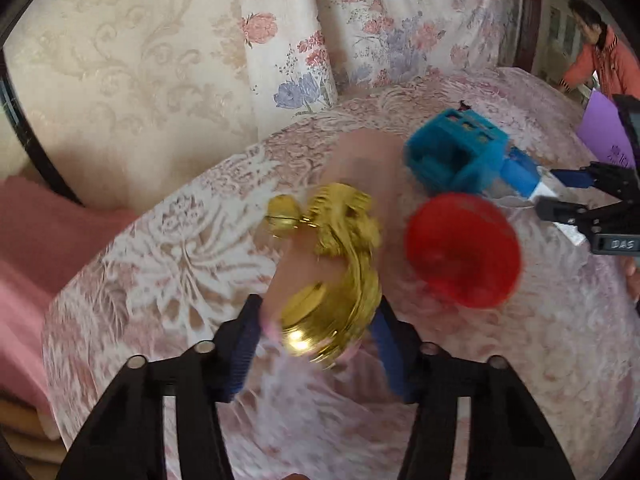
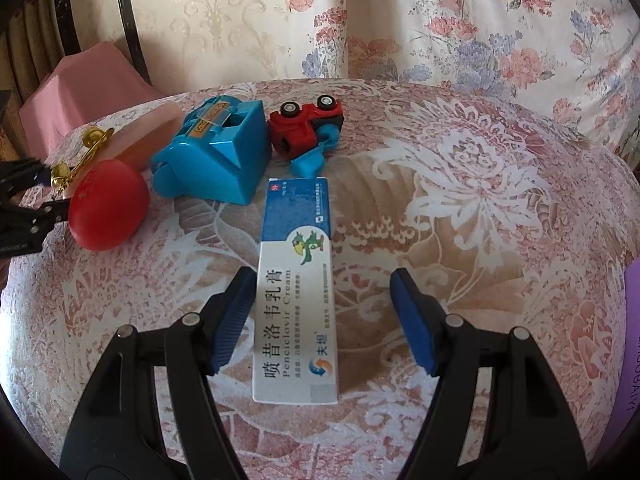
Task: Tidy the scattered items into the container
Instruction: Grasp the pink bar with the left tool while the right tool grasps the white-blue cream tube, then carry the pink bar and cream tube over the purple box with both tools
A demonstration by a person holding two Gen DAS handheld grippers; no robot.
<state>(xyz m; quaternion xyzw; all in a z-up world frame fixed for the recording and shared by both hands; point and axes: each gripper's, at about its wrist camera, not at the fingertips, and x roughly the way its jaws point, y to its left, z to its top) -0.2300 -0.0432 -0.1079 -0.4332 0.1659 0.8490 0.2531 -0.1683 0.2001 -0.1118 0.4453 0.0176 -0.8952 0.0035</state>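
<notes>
Penciclovir cream in its white-and-blue cardboard carton is lying at centre frame on the pink patterned bedspread; it is probably light and crushable, best pinched across its long sides. Spread wide, the right gripper is straddling it, left pad touching. Blurred, the left gripper is clasping a shiny gold metal trinket low in its view.

- The cream box lies on the bedspread, lengthwise between the right gripper's jaws.
- Behind it stand the toy trailer and, to its right, the toy truck.
- The round ball lies left of the trailer.
</notes>
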